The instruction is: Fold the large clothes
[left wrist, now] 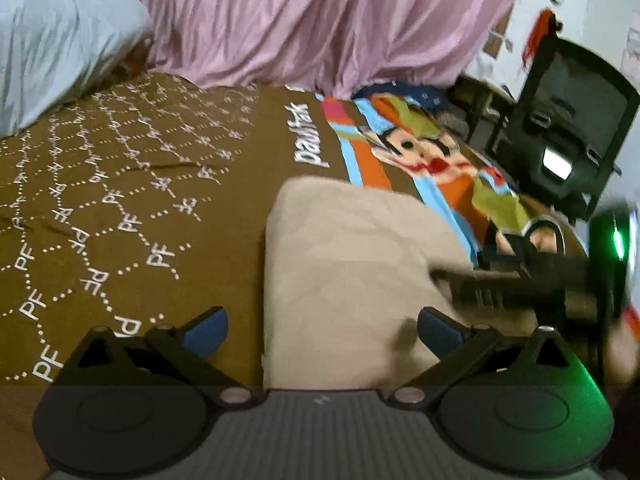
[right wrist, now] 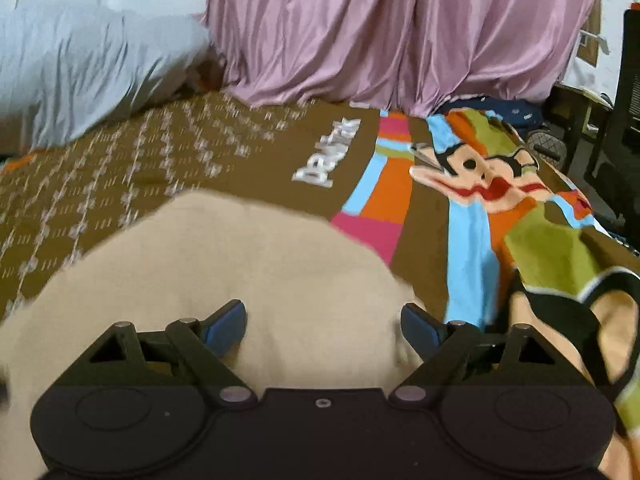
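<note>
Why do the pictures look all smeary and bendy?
Left wrist view: the right gripper smears into a dark streak, while the bedspread letters stay sharp. Right wrist view: the bedspread pattern streaks. Both views: dark corners, curved edges.

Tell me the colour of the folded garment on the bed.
Plain beige folded garment, with no print; clearest in the left wrist view.

Bare brown bedspread (left wrist: 120, 184) left of beige garment (left wrist: 344, 264); pink curtain (left wrist: 320, 20) behind, chair (left wrist: 568, 120) right
</note>
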Tool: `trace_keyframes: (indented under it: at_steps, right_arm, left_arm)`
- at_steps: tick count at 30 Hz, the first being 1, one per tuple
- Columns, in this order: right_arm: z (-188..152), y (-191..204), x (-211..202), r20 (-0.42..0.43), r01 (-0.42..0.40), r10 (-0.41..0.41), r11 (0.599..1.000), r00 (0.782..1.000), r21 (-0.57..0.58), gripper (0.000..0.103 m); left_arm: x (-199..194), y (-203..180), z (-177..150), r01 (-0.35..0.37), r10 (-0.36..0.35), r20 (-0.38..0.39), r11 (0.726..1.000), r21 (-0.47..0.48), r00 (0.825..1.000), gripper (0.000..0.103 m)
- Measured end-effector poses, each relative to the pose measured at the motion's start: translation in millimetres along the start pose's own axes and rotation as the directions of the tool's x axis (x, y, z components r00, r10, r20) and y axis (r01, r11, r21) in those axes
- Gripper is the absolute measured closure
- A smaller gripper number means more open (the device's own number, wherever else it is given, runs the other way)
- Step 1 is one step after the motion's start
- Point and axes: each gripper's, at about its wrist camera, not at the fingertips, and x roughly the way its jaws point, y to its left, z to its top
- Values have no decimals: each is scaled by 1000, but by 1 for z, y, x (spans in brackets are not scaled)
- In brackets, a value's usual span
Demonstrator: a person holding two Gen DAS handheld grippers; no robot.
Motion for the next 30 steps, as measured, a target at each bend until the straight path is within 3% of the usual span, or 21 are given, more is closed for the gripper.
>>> trace_keyframes:
  at_steps: [4,8,14,17,18,20,24,27,30]
  right_arm:
    - [-36,2,-13,-5,22,-22,999,1000,-35,17]
    - [-68,-6,-16,56,36,-39,998,998,54,17]
    - [-76,-1,-29,123,88,-93,995,988,43,15]
    - [-84,-9,-61,211,108,-135,985,968,134,1]
    - [-87,-13,-70,220,112,-150,978,964,177,1]
    - [-93,-26,-82,201,69,-129,958,971,279,1]
    - [-107,-49,-79,149,-55,-13,897,989,438,1]
    - [-111,-56,-68,118,-78,21,862,993,501,1]
    - [-111,-54,-68,124,-76,16,864,992,497,1]
  left_arm:
    - [14,4,-2,-69,67,-77,998,-15,995,0]
    - [28,7,-8,-56,51,-146,998,-29,988,0]
    - [25,-13,-16,-108,121,-114,988,115,986,0]
    - [25,-13,-16,-105,116,-118,990,98,986,0]
    - [23,-12,-17,-98,108,-124,992,85,986,0]
    - [24,-7,-17,-82,88,-133,995,55,987,0]
    - [27,1,-16,-65,68,-149,998,23,987,0]
    - [27,-1,-17,-70,74,-144,997,31,987,0]
    - [27,-4,-17,-77,82,-138,996,39,987,0]
